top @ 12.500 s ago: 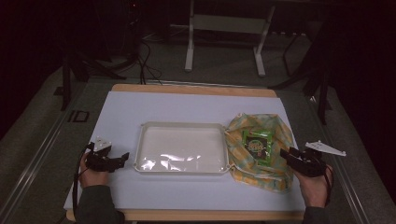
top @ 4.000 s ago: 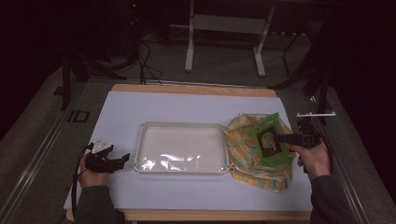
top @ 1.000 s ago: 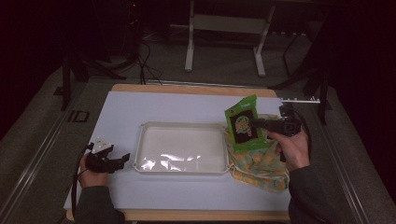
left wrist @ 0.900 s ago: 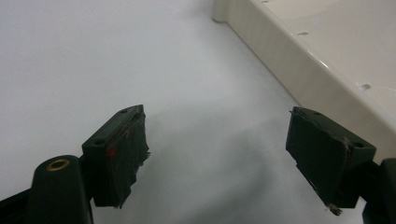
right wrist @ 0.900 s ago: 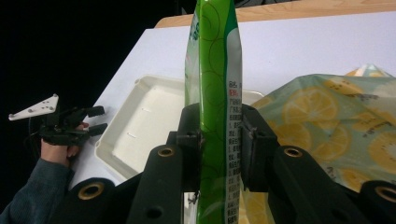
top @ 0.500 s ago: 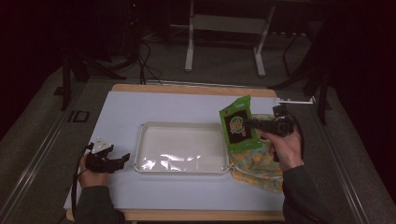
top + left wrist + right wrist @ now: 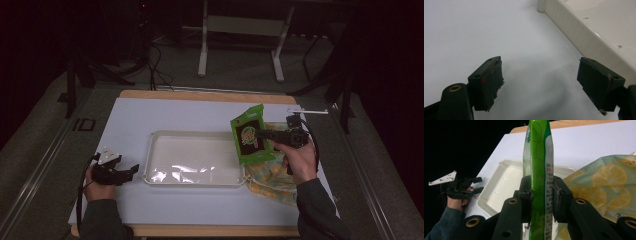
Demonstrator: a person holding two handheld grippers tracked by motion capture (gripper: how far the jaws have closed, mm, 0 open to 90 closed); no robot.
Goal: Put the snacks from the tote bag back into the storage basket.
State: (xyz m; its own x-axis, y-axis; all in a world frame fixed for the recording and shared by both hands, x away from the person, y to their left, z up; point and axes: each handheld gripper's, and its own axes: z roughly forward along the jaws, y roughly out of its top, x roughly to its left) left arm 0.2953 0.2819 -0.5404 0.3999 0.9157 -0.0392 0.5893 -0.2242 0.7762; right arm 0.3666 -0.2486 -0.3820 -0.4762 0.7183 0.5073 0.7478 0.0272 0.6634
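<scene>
A green snack packet point(image 7: 248, 136) hangs upright over the right end of the cream tray point(image 7: 150, 150), and my right gripper point(image 7: 263, 134) is shut on its edge. In the right gripper view the packet point(image 7: 539, 157) stands edge-on between the two pads, with my right gripper point(image 7: 541, 182) clamped on it. My left gripper point(image 7: 131, 171) rests on the white table left of the tray. Its jaws are open with nothing between them, as my left gripper point(image 7: 541, 80) shows beside the tray wall point(image 7: 586, 37).
A yellow lemon-print bag point(image 7: 272, 176) lies crumpled at the tray's right end, under my right hand; the bag point(image 7: 609, 185) sits below the packet. The tray's floor point(image 7: 504, 185) is bare. The far left gripper point(image 7: 474, 183) lies by the tray's corner.
The packet once lay on the lemon-print bag. My right gripper took hold of it, lifted it upright and carried it slightly left over the tray's end. My left gripper stayed put.
</scene>
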